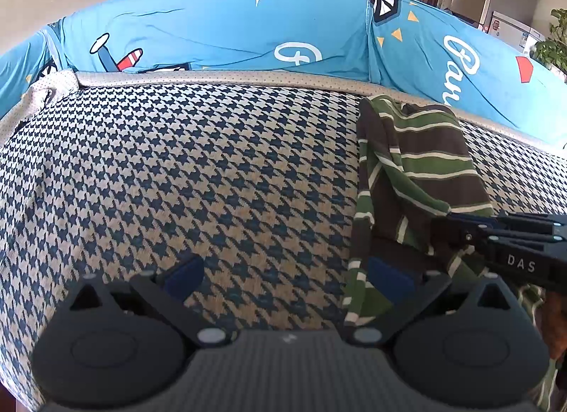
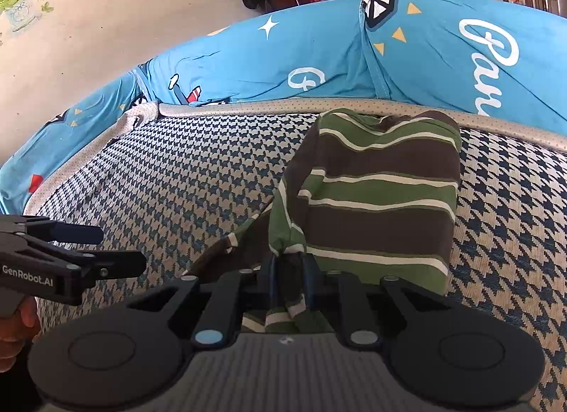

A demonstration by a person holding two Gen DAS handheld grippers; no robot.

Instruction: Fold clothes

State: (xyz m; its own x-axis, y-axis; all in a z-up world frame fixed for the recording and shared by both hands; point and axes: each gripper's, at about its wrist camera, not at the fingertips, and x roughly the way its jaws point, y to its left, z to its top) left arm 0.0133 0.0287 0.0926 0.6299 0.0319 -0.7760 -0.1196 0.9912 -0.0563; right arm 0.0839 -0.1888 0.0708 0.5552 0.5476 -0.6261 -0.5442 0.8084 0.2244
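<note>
A: Where is the striped shirt [image 2: 382,199]?
B: Partly folded on the checked cushion [image 1: 198,171], against the blue cover [image 1: 219,29]
A: And the tools?
B: Right tool [image 2: 288,270] pinches the shirt's near edge; left tool [image 1: 283,281] gapes wide, empty, beside the shirt's left side

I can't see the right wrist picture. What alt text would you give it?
The right gripper is shut on a bunched edge of a green, brown and white striped garment lying on a houndstooth cushion. The left gripper, open and empty, hovers at the left edge. Blue printed fabric covers the backrest behind.
</note>
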